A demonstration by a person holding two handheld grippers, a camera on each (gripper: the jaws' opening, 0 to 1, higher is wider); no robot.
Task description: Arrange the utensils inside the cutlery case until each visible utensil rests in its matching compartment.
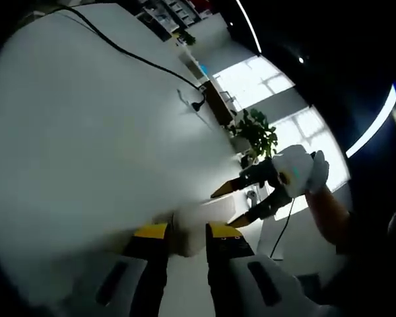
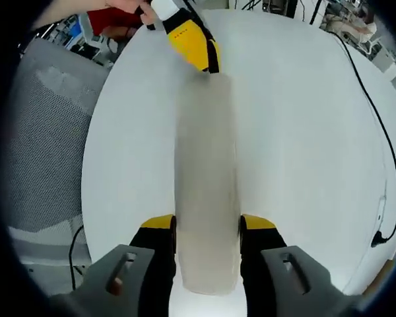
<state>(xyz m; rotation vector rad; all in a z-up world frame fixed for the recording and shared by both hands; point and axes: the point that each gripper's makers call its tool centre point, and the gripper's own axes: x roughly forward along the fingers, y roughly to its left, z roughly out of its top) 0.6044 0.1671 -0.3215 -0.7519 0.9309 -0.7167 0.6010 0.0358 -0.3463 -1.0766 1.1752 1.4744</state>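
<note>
Cutlery case point(image 2: 206, 185) lengthwise between both grippers, right gripper point(image 2: 207, 228) fingers clamping near end, left gripper point(image 1: 187, 232) fingers gripping far end

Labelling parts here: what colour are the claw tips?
Yellow, clearest in the right gripper view on the left claw.

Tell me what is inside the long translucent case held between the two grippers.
Through the frosted wall of the case, no utensil outline shows. The wall is cloudy and blurred, so anything inside stays hidden; both grippers clamp its ends.
</note>
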